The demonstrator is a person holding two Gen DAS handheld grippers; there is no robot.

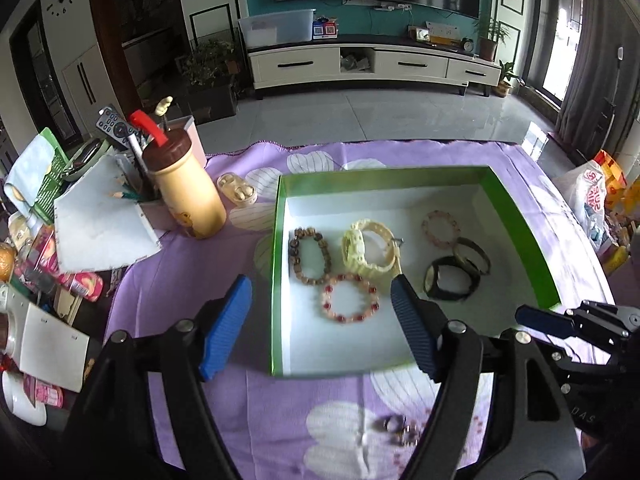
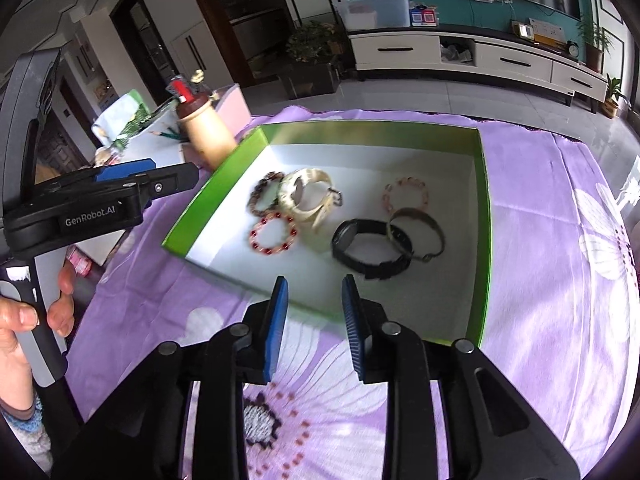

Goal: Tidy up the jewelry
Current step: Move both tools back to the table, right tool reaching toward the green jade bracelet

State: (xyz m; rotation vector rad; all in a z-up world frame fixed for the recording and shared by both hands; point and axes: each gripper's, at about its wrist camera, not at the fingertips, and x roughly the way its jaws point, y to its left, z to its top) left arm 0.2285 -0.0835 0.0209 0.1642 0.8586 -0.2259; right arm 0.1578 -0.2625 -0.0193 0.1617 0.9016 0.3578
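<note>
A green box [image 1: 516, 216] with a white floor lies on the purple flowered cloth [image 1: 192, 280]. Inside lie a brown bead bracelet [image 1: 310, 236], a cream watch [image 1: 356, 248], a pink and red bead bracelet [image 1: 325, 300], a pale pink bracelet [image 1: 440, 213], a black watch [image 1: 431, 278] and an olive bangle watch [image 1: 482, 254]. My left gripper [image 1: 322, 284] hovers open over the box's near left part, nothing between its blue pads. My right gripper [image 2: 315, 280] stands partly open above the box's near wall [image 2: 248, 284], holding nothing. Each gripper shows in the other's view: right gripper [image 1: 520, 316], left gripper [image 2: 120, 172].
A tan bottle [image 1: 188, 192] with a brown lid, a pencil holder [image 1: 160, 212], remotes and papers crowd the left side. A cream earbud case [image 1: 238, 190] lies beyond the box's left corner. Plastic bags [image 1: 592, 196] sit at the right. A person's hand [image 2: 24, 320] holds the left gripper's handle.
</note>
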